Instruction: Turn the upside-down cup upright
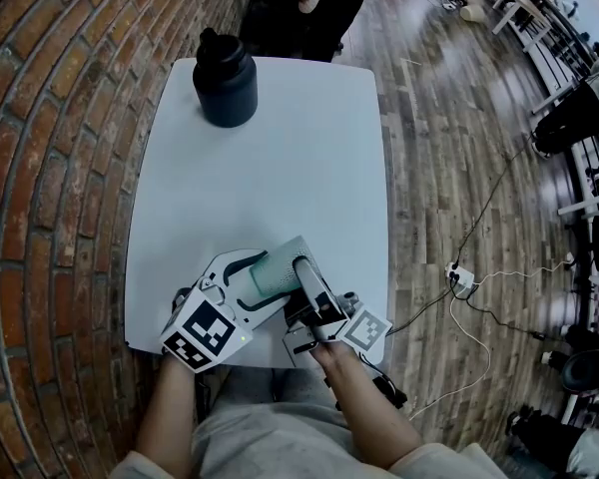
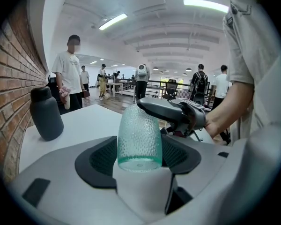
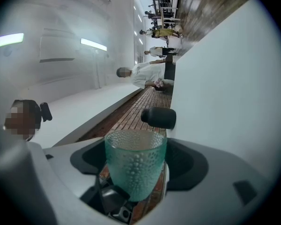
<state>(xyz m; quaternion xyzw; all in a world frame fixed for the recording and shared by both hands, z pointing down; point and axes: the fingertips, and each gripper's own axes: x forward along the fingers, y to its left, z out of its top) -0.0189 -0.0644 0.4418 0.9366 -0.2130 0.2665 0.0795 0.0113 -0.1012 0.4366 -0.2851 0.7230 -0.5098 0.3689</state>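
so the teal dimpled glass cup [image 1: 273, 273] is up off the white desk [image 1: 299, 168], hanging over the near edge right in front of the person, with both grippers on it at once. it's lying roughly on its side: thick base toward the person, open mouth facing the far end of the desk. looking into the mouth from the right gripper view, the cup is empty.

left gripper [image 2: 139, 159]: fingers [image 2: 96, 161] spread wide and the cup fills the gap, base end closest to its camera. as far as i can tell both dark pads sit against the glass, though the cup itself covers the contact lines, so take that with a grain of salt.

right gripper [image 3: 136, 161]: comes in from the right, rolled onto its side, fingers [image 3: 187, 165] pinching the cup's sides. in the left gripper view one of its fingers crosses the cup's far end.

only other container is a dark matte bottle [image 1: 225, 83] with its cap on, standing upright at the far left corner of the desk next to the brick wall [image 1: 50, 168], well apart from the cup. it's opaque, so its contents don't show.
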